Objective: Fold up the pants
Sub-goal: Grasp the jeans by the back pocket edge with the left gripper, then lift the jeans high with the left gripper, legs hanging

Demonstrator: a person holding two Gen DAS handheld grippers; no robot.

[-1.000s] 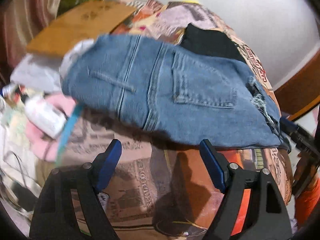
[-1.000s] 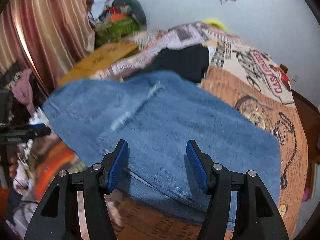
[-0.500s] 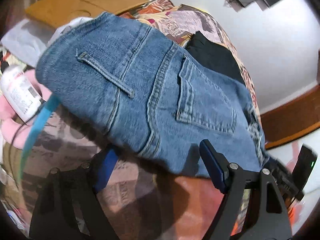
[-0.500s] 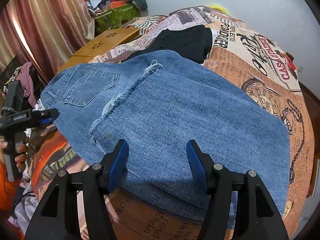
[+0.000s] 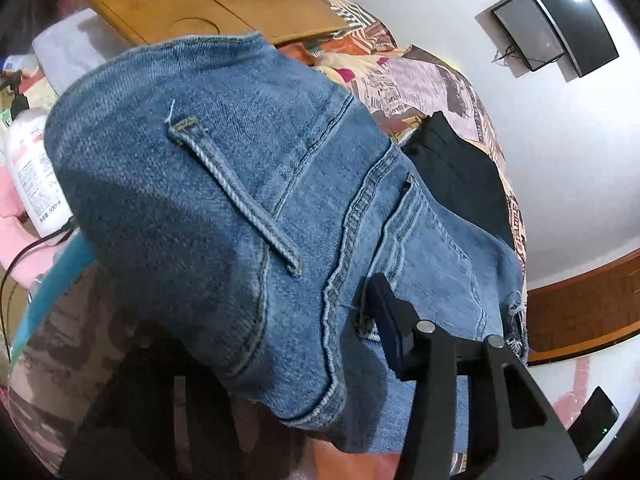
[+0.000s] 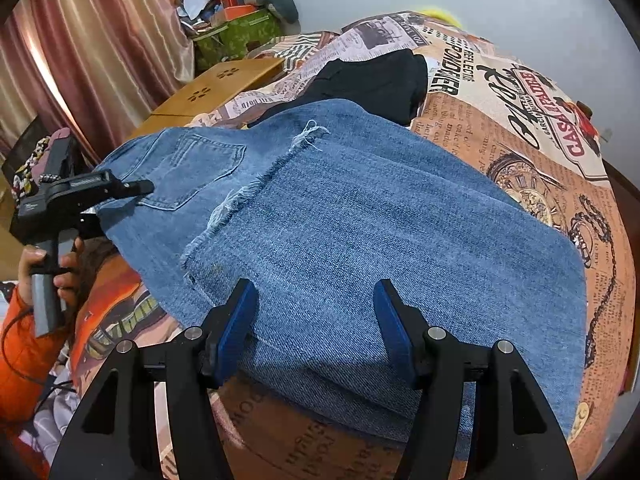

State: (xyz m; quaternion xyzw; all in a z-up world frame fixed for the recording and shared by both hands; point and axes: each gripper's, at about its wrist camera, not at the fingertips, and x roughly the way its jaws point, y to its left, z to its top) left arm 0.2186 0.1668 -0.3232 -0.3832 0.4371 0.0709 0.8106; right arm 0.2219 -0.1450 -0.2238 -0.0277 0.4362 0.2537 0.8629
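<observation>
1. A printed bedspread (image 6: 532, 168) is covering the bed, filling most of the right wrist view with newspaper and pocket-watch motifs.
2. Blue denim pants (image 6: 360, 232) are lying folded across the bedspread at the centre of the right wrist view – a frayed hem is running over the top layer, and the back pocket is showing at centre left.
3. A black garment (image 6: 376, 80) is lying behind the pants at upper centre, touching their far edge.
4. A wooden lap tray (image 5: 216, 4) is sitting at the top of the left wrist view, beyond the waistband.
5. The right gripper (image 6: 316, 332) is hanging over the near edge of the pants at the bottom of its view, jaws parted, pads clear of the cloth.
6. The left gripper (image 5: 344, 344) has just been closing on the waistband corner – denim is lying between its jaws, one pad is pressing the fabric at lower right and the other finger is hidden beneath the cloth.
7. A person's hand (image 6: 52, 268), orange sleeve below it, is gripping that tool's handle at the left edge of the right wrist view.
8. A white lotion bottle (image 5: 34, 172) is standing at the left edge of the left wrist view.
</observation>
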